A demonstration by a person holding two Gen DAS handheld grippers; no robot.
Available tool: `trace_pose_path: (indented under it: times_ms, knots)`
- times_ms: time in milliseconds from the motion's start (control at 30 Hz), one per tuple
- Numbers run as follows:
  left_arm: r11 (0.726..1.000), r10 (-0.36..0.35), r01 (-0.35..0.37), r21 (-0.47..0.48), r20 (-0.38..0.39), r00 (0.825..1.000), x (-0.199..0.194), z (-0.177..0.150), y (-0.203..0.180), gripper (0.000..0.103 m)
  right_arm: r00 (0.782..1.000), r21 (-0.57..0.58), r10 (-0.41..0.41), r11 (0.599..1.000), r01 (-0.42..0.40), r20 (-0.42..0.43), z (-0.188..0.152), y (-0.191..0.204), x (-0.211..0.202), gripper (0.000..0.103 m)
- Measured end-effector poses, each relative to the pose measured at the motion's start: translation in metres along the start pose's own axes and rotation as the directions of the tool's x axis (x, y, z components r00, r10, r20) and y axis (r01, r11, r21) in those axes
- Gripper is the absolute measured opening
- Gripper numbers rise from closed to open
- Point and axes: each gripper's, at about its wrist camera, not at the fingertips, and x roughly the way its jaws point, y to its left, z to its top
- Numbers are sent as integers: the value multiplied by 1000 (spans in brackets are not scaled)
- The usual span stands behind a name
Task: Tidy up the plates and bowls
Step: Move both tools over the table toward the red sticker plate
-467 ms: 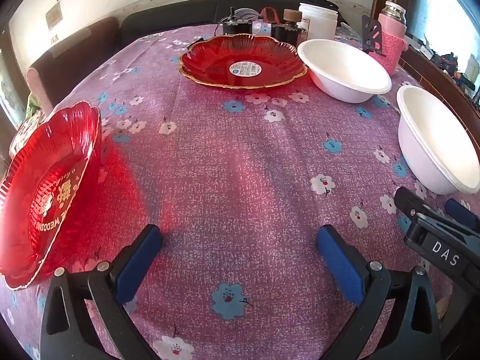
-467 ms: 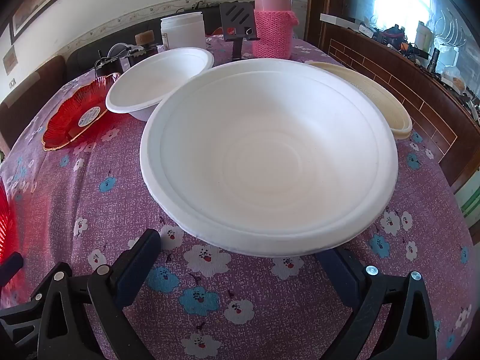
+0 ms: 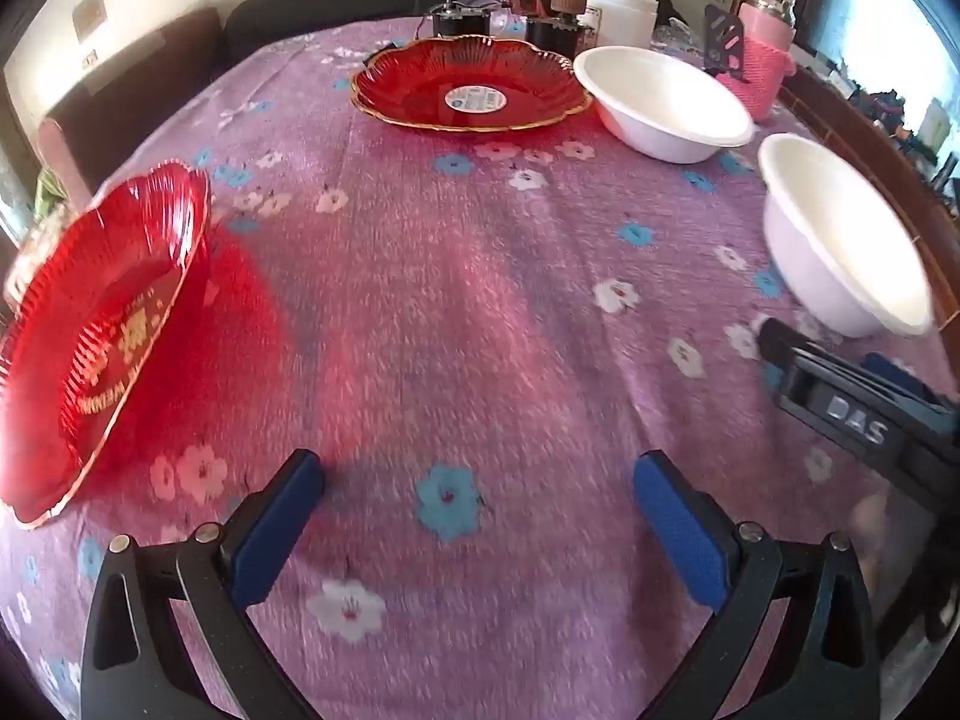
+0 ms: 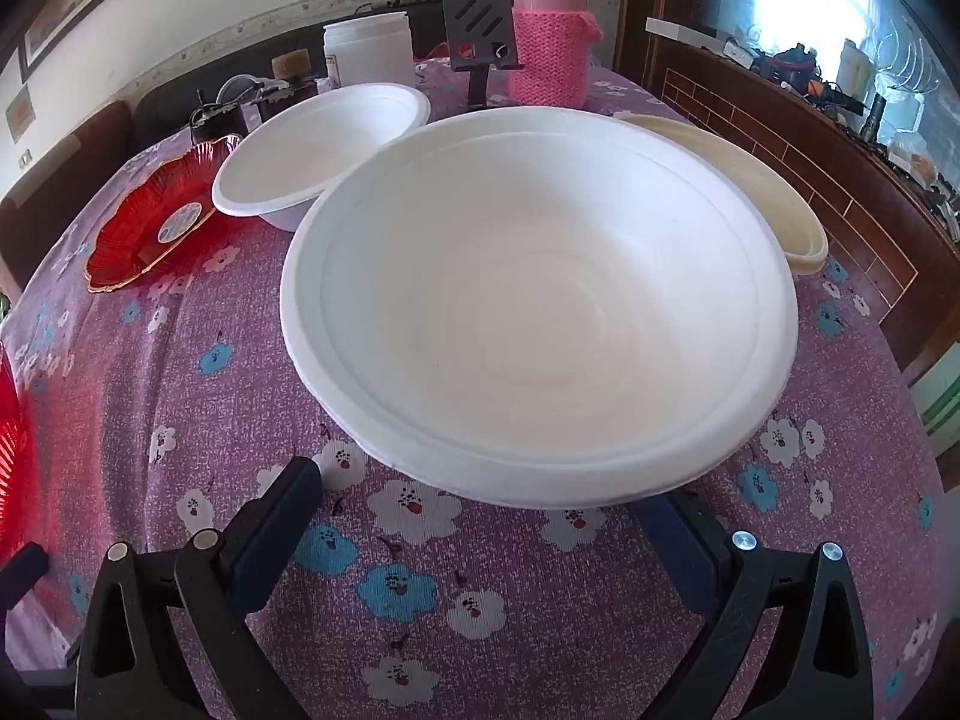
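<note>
My left gripper point(image 3: 479, 495) is open and empty over the purple flowered tablecloth. A red scalloped plate point(image 3: 102, 330) lies just to its left, a second red plate point(image 3: 474, 84) at the far middle. Two white bowls stand right: a far one point(image 3: 660, 99) and a near one point(image 3: 840, 240). My right gripper point(image 4: 480, 501) is open, its fingers low in front of the near white bowl point(image 4: 540, 306), whose rim overhangs the right finger. Behind it are the far white bowl point(image 4: 318, 156) and the far red plate point(image 4: 156, 216).
A cream shallow dish point(image 4: 750, 192) lies behind the near bowl by the table's right edge. A pink knit-covered flask point(image 4: 552, 30), a white jar point(image 4: 366, 54), a black stand point(image 4: 480, 30) and small gadgets crowd the table's far end. The right gripper body point(image 3: 858, 408) shows in the left view.
The left gripper has shifted slightly, with motion blur; the near red plate now sits a little higher in its view. The right view is almost unchanged.
</note>
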Motion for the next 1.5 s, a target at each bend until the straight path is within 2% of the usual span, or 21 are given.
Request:
trace_pose_path:
  times_ms: [100,167,300,400,467,533,600,667,700,733,800,867,900,1000,1167,1267,1367,1400,1467,1500]
  knots:
    - [998,-48,50,-35,66,997,-29,-7,9,103,999,-4,-2,1000,2,-37,-3,2,-3,102]
    - [999,-35,41,-34,146,989,-56,-11,14,103,998,-19,11,1000,-12,-57,-6,2,-7,102]
    - [999,36,-28,-27,331,943,-118,-25,29,103,997,-40,23,999,-27,-78,-21,-2,-17,102]
    - [999,-30,34,-5,349,937,-147,-19,43,103,996,-53,31,998,-35,-83,-30,-3,-24,102]
    - [995,-90,95,4,372,924,-167,-21,55,103,996,-58,36,997,-42,-86,-36,-5,-28,102]
    - [995,-79,97,-19,432,898,-190,-19,63,103,993,-63,51,996,-57,-103,-42,-7,-34,102]
    - [994,-70,105,-39,507,859,-214,-21,69,103,993,-53,74,995,-79,-95,-48,-10,-46,102]
    - [990,-50,118,-76,596,801,-238,-22,81,103,997,-68,77,995,-79,-27,-51,-9,-70,102]
    - [988,-49,129,-86,615,787,-248,-24,85,103,997,-80,79,994,-77,20,-50,-8,-85,102]
    - [985,-56,144,-93,621,782,-254,-21,90,103,994,-91,85,993,-78,74,-50,-7,-102,102]
    - [981,-74,168,-98,610,789,-261,-14,98,103,973,-93,117,991,-100,200,-46,-9,-138,102]
    - [975,-84,191,-115,605,792,-266,-8,108,103,935,-99,162,986,-137,317,-41,-11,-173,102]
    - [974,-77,189,-122,606,792,-271,-3,113,103,918,-103,197,980,-172,344,-32,-8,-184,102]
    - [981,-53,157,-112,627,777,-284,-5,113,103,898,-126,312,950,-286,311,-8,-5,-204,102]
    - [994,-6,75,-80,644,765,-300,16,109,103,876,-193,323,944,-269,359,21,5,-231,102]
    - [996,-5,57,-61,639,769,-301,35,106,103,864,-189,372,927,-324,341,37,7,-231,102]
    - [997,0,46,-57,628,778,-292,60,103,103,852,-167,423,906,-390,310,52,15,-218,102]
    - [997,7,45,-68,616,788,-285,70,104,103,847,-157,442,897,-413,295,56,18,-211,102]
    - [994,-3,63,-84,575,818,-267,86,109,103,843,-134,474,881,-454,255,59,27,-192,102]
    - [992,-19,82,-91,544,839,-253,94,110,103,841,-119,488,873,-473,234,59,32,-180,102]
